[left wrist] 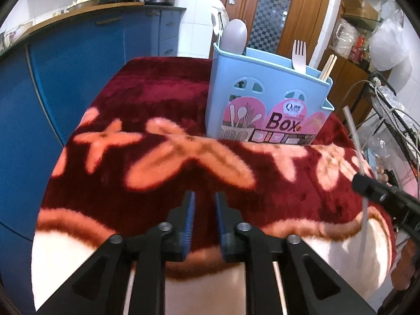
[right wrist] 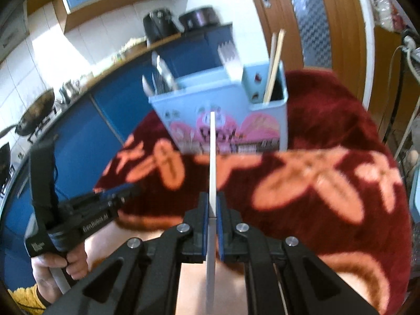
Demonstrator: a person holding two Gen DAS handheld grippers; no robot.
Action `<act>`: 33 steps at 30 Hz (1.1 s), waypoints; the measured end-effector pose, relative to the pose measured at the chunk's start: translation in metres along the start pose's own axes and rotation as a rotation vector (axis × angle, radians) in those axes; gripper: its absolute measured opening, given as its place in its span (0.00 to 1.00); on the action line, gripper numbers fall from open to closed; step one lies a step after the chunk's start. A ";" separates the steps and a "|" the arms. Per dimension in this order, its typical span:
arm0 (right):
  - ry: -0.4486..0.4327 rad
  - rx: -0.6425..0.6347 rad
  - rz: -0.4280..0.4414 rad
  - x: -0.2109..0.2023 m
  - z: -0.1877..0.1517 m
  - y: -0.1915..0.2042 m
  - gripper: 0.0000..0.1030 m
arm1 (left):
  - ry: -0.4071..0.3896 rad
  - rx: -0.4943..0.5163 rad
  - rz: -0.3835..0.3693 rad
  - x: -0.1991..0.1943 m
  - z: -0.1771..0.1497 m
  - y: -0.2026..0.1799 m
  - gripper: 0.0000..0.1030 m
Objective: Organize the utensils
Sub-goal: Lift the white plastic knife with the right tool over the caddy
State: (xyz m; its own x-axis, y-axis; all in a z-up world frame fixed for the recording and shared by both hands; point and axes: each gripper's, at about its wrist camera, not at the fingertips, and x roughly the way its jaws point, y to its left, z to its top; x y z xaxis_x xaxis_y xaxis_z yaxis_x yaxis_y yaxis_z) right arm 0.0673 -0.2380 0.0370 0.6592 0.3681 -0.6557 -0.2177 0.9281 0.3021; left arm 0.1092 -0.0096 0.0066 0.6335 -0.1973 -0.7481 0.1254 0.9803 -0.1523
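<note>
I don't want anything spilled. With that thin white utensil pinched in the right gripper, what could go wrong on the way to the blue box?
The right gripper pinches the long white utensil at one narrow spot, so it may pivot or slip. The blue box stands on soft plush blanket; a bump could tip it. Fork and chopsticks crowd the slots.

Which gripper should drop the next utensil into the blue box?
Right. The right gripper is already shut on a thin flat white utensil aimed toward the blue utensil box. The left gripper has nothing between its fingers, and no loose utensil shows on the red blanket.
</note>
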 end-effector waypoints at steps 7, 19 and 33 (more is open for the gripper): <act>-0.139 0.004 -0.007 -0.013 0.021 -0.004 0.07 | -0.041 0.001 0.005 -0.003 0.007 -0.005 0.56; -0.312 0.031 -0.015 -0.010 0.051 -0.021 0.07 | -0.116 0.043 -0.006 -0.005 0.027 -0.019 0.77; -0.487 -0.030 -0.093 0.018 0.103 -0.027 0.07 | -0.150 0.016 0.066 0.016 0.042 -0.014 0.81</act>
State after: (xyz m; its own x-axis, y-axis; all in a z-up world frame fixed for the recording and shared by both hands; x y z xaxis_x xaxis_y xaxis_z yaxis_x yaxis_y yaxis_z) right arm 0.1593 -0.2619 0.0888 0.9351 0.2213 -0.2769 -0.1580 0.9595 0.2333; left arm 0.1498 -0.0262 0.0243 0.7478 -0.1308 -0.6509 0.0910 0.9913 -0.0946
